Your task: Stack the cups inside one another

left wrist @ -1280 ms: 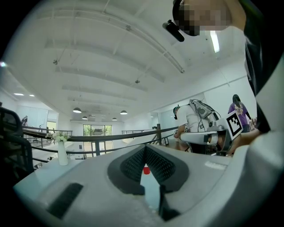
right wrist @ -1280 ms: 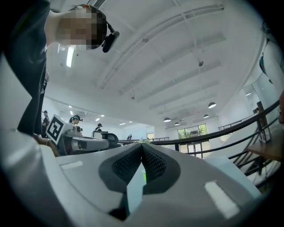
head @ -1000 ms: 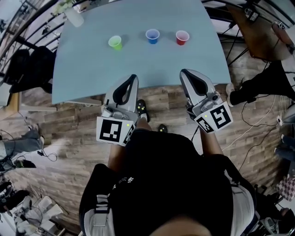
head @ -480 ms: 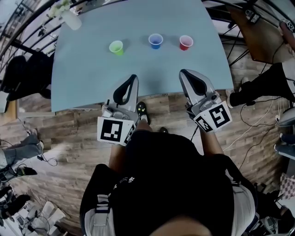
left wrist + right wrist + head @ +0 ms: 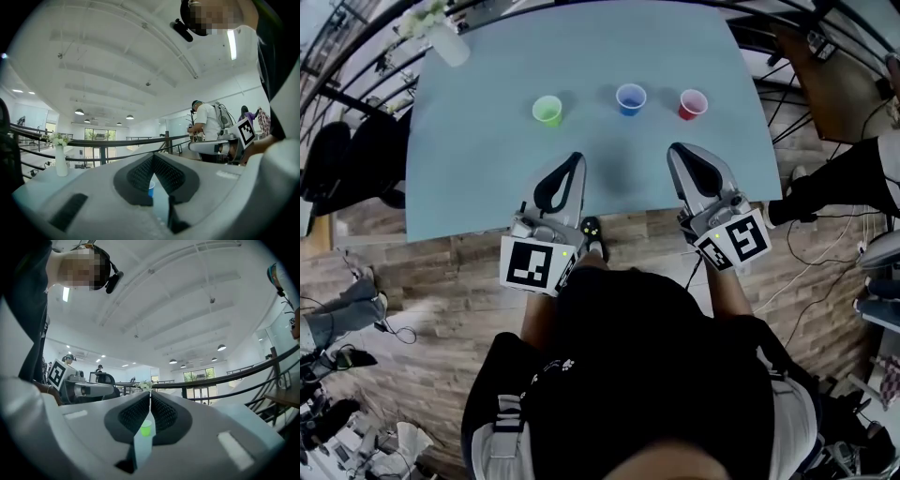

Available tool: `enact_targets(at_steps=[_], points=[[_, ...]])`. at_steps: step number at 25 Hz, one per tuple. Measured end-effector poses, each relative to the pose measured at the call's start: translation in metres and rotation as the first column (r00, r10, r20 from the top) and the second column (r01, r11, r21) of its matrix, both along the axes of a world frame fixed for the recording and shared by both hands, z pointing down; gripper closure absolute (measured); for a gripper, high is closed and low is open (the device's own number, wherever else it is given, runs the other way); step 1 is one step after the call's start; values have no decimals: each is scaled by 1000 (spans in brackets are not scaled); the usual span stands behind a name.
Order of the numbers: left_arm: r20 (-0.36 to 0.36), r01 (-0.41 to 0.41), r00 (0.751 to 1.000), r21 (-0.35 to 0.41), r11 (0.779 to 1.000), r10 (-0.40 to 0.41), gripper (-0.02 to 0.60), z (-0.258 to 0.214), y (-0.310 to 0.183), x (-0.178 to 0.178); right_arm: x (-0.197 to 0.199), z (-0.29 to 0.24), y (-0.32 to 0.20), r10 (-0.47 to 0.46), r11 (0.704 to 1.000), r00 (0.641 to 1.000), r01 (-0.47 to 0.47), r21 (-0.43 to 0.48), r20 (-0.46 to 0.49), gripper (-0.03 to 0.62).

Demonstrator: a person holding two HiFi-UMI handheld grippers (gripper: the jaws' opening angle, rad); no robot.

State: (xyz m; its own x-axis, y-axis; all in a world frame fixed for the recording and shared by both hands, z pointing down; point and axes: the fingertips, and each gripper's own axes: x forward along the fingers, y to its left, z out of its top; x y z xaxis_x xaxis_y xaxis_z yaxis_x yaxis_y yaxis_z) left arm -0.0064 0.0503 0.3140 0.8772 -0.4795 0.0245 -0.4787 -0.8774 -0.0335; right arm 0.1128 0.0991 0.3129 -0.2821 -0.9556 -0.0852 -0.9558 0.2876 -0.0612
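The table's [image 5: 469, 150] near half lies open. Across its middle the green cup [image 5: 547, 110], blue cup [image 5: 630, 97] and red cup [image 5: 693, 103] stand well apart, gaps between them. A vase [image 5: 445, 42] occupies the far left corner.

**My rig: black top, grey grippers**

I'm seeing a black top [image 5: 628, 375] with white stripes [image 5: 502, 412] on the left shoulder. My left gripper [image 5: 577, 157] and right gripper [image 5: 673, 148] have the same build: light grey shells and black ribbed pads [image 5: 138, 176]. Each has a white cube with black square markers, left cube [image 5: 534, 265] and right cube [image 5: 733, 240]. There's a small green light [image 5: 565, 251] on the left one.
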Motion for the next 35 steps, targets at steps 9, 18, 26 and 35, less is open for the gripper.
enact_targets(at_steps=[9, 18, 26, 35], points=[[-5, -18, 1000, -22, 1000, 18, 589, 1, -49, -7, -8, 5, -51, 27, 999, 1000, -27, -22, -10, 591], [-11, -62, 998, -35, 997, 62, 589, 5, -96, -7, -6, 15, -93, 93, 994, 995, -94, -56, -27, 559], [-3, -106, 994, -52, 993, 106, 589, 16, -127, -4, 2, 36, -124, 150, 983, 987, -155, -100, -52, 542], [27, -57, 998, -73, 996, 60, 589, 28, -143, -6, 18, 64, -150, 154, 976, 985, -164, -145, -79, 500]])
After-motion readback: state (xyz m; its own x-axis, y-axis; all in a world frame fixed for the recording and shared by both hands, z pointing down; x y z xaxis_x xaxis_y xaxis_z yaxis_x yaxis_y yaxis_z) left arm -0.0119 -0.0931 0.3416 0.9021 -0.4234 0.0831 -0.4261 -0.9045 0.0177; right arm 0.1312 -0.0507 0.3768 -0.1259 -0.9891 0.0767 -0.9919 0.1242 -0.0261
